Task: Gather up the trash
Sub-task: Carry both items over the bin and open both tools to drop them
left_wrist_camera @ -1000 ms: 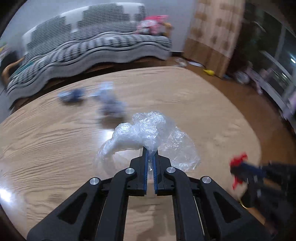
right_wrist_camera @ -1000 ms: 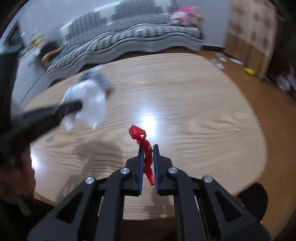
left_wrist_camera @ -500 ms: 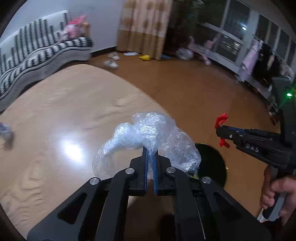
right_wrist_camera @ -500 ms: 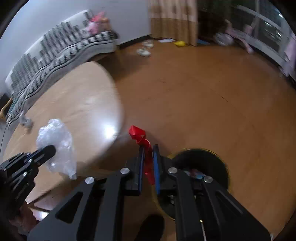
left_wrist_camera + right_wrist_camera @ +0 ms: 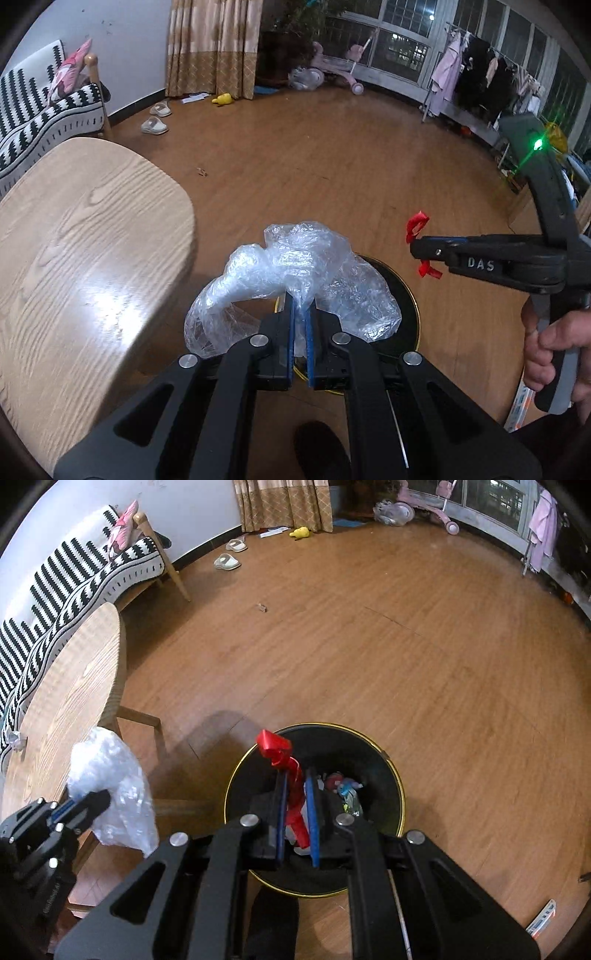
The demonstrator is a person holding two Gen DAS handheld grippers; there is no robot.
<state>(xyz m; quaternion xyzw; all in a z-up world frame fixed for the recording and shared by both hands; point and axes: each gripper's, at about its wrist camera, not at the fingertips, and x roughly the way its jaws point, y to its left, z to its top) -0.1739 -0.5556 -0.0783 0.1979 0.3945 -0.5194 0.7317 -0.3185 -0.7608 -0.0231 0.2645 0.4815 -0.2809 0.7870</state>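
Observation:
My left gripper (image 5: 300,306) is shut on a crumpled clear plastic bag (image 5: 295,266), held in the air over the near edge of a round black bin with a gold rim (image 5: 408,295). My right gripper (image 5: 296,775) is shut on a red ribbon (image 5: 284,760) and hangs right above the open bin (image 5: 384,755), which holds some trash. The right gripper with the ribbon (image 5: 417,225) also shows in the left wrist view, and the left gripper with the bag (image 5: 110,775) shows in the right wrist view.
A wooden table (image 5: 81,236) stands to the left of the bin, with a small crumpled scrap (image 5: 14,738) on it. A striped sofa (image 5: 74,576), slippers (image 5: 227,561) and toys lie farther off on the wooden floor.
Both grippers have swung away from the table to the bin on the floor, carrying the bag and the ribbon. The right gripper now hangs directly over the bin's opening.

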